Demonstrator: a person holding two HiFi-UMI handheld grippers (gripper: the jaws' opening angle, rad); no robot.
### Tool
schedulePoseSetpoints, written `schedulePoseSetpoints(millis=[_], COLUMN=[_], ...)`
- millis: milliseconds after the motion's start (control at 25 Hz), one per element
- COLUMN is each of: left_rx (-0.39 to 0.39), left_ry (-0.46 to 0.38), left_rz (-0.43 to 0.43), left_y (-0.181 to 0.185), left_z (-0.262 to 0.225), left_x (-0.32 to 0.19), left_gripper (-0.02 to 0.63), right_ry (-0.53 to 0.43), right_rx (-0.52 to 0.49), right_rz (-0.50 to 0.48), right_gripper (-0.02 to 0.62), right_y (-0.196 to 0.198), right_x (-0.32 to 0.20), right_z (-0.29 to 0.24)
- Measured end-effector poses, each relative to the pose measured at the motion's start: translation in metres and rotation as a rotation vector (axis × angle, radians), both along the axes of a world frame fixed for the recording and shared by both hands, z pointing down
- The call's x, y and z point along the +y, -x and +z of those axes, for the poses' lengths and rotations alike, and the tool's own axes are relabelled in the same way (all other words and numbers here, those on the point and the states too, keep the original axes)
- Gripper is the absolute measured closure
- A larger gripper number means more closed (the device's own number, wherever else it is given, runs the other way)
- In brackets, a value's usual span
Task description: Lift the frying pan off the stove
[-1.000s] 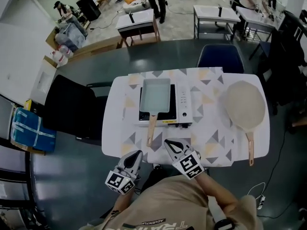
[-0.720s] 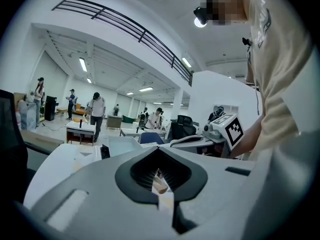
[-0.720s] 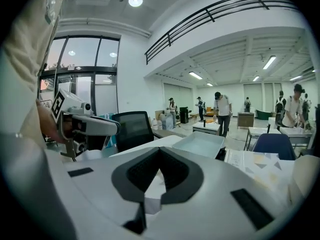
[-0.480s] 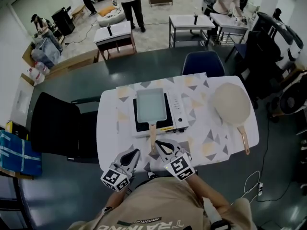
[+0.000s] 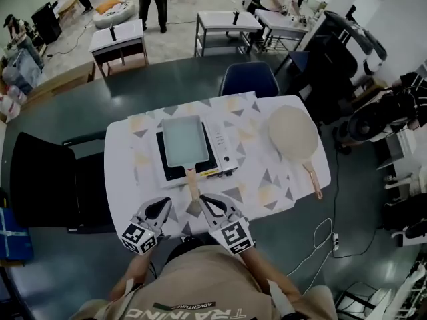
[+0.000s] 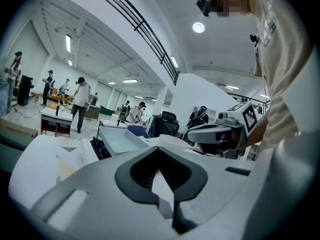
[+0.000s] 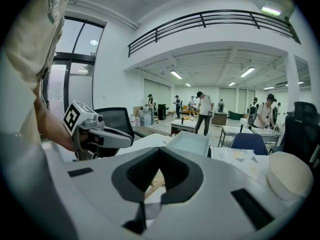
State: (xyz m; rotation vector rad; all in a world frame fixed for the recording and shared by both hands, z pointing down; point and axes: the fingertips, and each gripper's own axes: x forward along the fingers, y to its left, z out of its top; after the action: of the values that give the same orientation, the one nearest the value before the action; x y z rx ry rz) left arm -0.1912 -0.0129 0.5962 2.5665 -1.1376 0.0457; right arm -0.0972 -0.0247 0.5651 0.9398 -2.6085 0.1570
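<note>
The rectangular frying pan (image 5: 181,141), pale inside, sits on the black top of the portable stove (image 5: 223,151) in the middle of the table. Its wooden handle (image 5: 192,182) points toward me. My left gripper (image 5: 164,207) is shut and empty, just left of the handle's end. On the other side of that end, my right gripper (image 5: 204,200) is also shut with nothing in it. Neither touches the handle. The left gripper view shows the pan (image 6: 118,139) ahead and the right gripper (image 6: 220,133) beside it. The right gripper view shows the pan (image 7: 191,143) ahead.
A round cream pan (image 5: 292,132) with a wooden handle lies on the right of the white table (image 5: 120,172) with its patterned cloth. A blue chair (image 5: 249,79) stands behind the table and a black chair (image 5: 40,185) to the left. People work at desks far back.
The head view has swung, so the table now sits further left and higher in the picture. Both grippers stay shut at the table's near edge, either side of the handle's end.
</note>
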Motion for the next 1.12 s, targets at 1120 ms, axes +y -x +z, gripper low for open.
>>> schedulePoseSetpoints(millis=[1120], left_rx=[0.083], left_ry=[0.277], left_rz=[-0.188], left_y=[-0.025], left_z=[0.036], left_x=[-0.047], left_gripper=[0.607], right_ry=[0.059], right_rx=[-0.077], right_rz=[-0.102], right_gripper=[0.592], right_y=[-0.057], right_x=[-0.079], right_z=[0.041])
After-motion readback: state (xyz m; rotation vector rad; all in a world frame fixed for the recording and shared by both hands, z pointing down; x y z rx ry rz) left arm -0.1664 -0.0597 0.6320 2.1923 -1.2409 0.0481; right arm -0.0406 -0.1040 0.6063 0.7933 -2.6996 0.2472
